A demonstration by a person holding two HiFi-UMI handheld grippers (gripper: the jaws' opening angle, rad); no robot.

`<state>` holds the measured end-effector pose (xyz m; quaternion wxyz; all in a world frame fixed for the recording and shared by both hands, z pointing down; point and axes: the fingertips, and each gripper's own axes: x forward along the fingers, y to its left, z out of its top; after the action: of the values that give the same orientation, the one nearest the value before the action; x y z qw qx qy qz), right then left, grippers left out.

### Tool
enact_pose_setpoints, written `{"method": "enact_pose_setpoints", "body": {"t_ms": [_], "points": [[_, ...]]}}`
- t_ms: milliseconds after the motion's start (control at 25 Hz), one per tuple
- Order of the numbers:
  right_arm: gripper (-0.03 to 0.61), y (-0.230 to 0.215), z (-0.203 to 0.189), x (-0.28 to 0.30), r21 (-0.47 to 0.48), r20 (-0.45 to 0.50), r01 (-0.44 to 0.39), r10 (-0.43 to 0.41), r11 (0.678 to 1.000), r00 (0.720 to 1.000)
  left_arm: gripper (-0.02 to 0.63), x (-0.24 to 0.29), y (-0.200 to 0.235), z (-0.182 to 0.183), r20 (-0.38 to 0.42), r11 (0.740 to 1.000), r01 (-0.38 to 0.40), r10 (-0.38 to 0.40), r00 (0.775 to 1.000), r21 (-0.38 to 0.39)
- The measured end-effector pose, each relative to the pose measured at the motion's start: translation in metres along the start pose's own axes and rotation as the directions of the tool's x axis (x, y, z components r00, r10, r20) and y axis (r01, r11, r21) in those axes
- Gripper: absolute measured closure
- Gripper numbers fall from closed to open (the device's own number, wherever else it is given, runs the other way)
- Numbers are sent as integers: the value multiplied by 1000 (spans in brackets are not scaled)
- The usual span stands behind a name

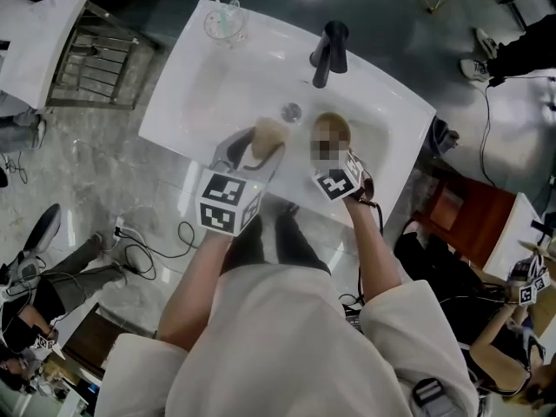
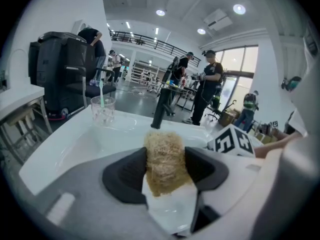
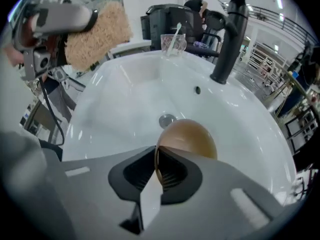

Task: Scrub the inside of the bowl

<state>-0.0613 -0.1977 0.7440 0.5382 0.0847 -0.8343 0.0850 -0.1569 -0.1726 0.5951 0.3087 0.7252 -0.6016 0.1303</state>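
Right tool (image 3: pixel 157 176) pinches bowl (image 3: pixel 192 136) rim, left tool (image 2: pixel 165 170) clamps sponge (image 2: pixel 164 156)

1. No word, number, brand name or sign is showing clearly enough to be read in any view.
2. The left cube (image 1: pixel 228 202), riding on the left tool (image 2: pixel 165 164), is showing only black-and-white square marker patterns, not letters or digits.
3. The right cube (image 1: pixel 337 183), riding on the right tool (image 3: pixel 159 166), is carrying the same kind of pattern. It is also showing at the right of the left gripper view, again with nothing to read.
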Motion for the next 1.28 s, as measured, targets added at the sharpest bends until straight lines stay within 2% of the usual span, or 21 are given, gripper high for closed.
{"method": "enact_pose_setpoints", "body": {"t_ms": [120,280,400,520,640,760,840,960,1040,1280], "points": [[561,6,16,-33,110,104,-46,35,993,994,379,-9,-8,16,22,999,39,-39,999,19],[561,18,32,-82,241,252,-152,90,958,964,379,-27,-25,38,42,993,97,-99,994,64],[561,28,41,-120,264,321,-189,98,946,942,379,-42,-48,57,59,979,167,-175,983,116],[561,38,48,-159,267,388,-216,100,939,916,379,-57,-77,76,62,949,259,-274,960,179],[561,48,48,-198,263,439,-237,103,935,893,379,-71,-107,92,48,908,338,-360,932,249],[561,56,45,-238,287,511,-290,110,913,852,379,-81,-136,104,24,863,399,-427,904,309],[561,59,41,-261,303,567,-328,108,895,816,379,-84,-159,111,1,821,449,-480,877,353],[561,65,39,-290,305,649,-384,104,872,753,379,-87,-192,113,-66,742,523,-550,833,419],[561,71,36,-305,302,689,-413,102,859,718,379,-89,-208,111,-114,703,560,-575,810,439],[561,83,11,-339,273,764,-460,100,845,637,380,-94,-244,116,-203,607,653,-643,739,454]]}}
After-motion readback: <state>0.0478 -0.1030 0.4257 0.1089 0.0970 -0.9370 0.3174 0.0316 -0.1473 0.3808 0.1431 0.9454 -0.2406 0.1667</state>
